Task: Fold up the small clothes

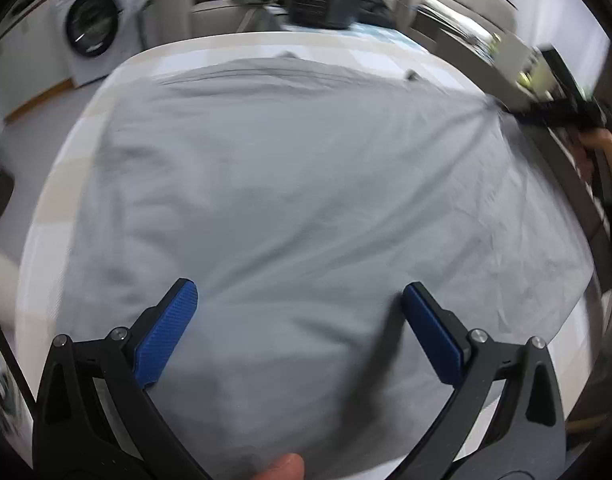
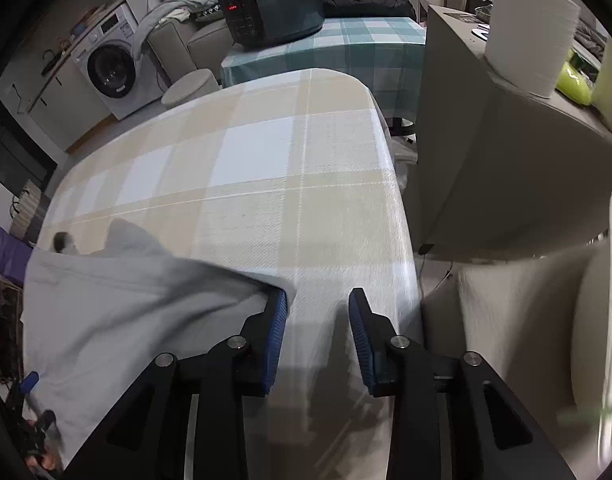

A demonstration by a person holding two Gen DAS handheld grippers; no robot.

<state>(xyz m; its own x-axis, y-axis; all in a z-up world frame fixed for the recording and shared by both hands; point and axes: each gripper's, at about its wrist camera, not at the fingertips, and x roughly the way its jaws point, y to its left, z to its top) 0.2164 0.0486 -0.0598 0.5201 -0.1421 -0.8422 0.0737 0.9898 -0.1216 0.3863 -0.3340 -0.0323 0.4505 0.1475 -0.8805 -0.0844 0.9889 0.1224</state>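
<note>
A light grey garment lies spread flat over most of the checked table. My left gripper hovers above its near part, jaws wide apart with nothing between the blue pads. In the left wrist view the right gripper shows blurred at the garment's far right corner. In the right wrist view, that corner of the garment rests against the outside of the left finger. My right gripper stands open, with only bare tablecloth between its pads. The left gripper's blue tip peeks in at bottom left.
A grey cabinet with a white roll stands close to the table's right edge. Beyond are a teal checked table carrying a black cooker, a round stool and a washing machine.
</note>
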